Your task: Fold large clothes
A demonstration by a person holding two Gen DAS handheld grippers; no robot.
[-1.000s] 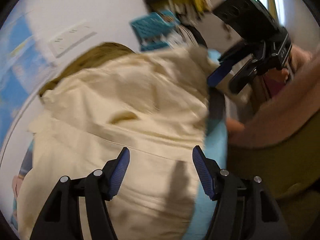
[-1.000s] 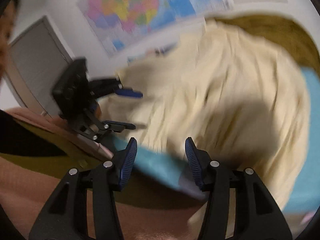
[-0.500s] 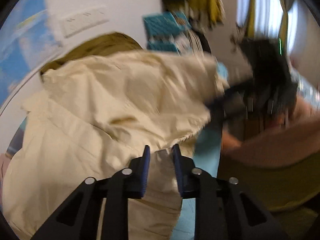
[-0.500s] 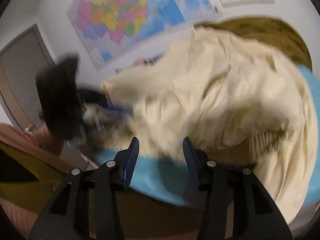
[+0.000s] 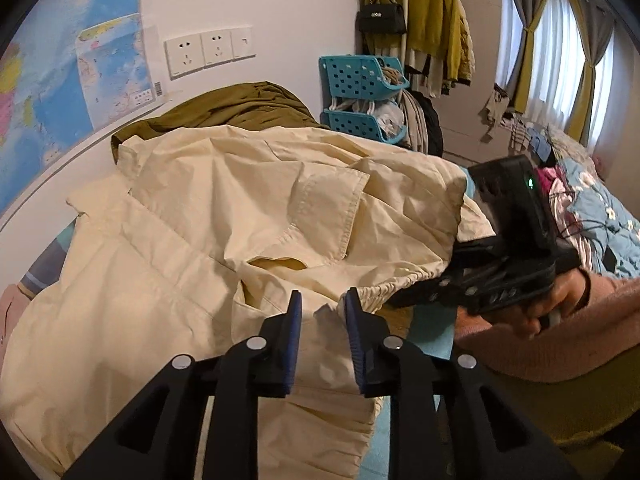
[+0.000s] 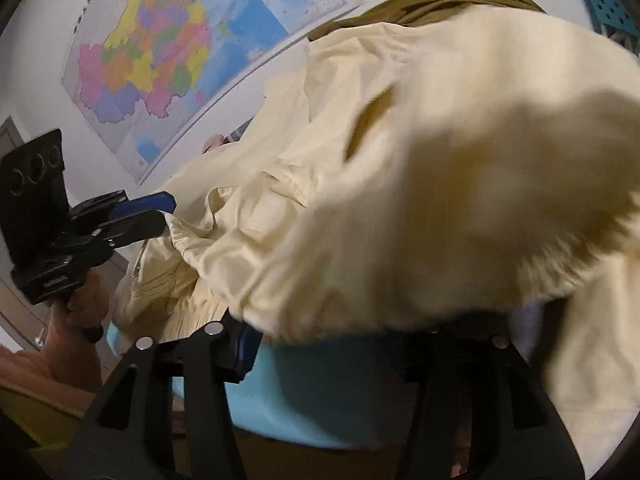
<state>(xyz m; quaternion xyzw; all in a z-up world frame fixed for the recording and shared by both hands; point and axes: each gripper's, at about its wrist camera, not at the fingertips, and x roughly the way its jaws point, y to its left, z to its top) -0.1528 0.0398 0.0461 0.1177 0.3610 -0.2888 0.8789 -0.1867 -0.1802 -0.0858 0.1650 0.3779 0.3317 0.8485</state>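
A large cream jacket (image 5: 208, 216) lies crumpled on a light blue surface (image 5: 434, 328); it also fills the right wrist view (image 6: 420, 152). My left gripper (image 5: 320, 308) is shut on the jacket's elastic hem, with cloth pinched between its blue pads; it also shows in the right wrist view (image 6: 162, 216). My right gripper (image 5: 448, 276) reaches under the jacket's lifted hem from the right. In its own view the fingertips are hidden under the cloth, so I cannot tell how its jaws stand.
An olive garment (image 5: 240, 108) lies behind the jacket against the wall with a map (image 6: 160, 52). Teal stacked baskets (image 5: 360, 96) and a coat rack with clothes (image 5: 424, 28) stand at the back. A bed with a blue floral cover (image 5: 600, 208) is on the right.
My left gripper closed from wide open onto the jacket's hem. My right gripper moved in under the jacket, and cloth now covers its fingertips.
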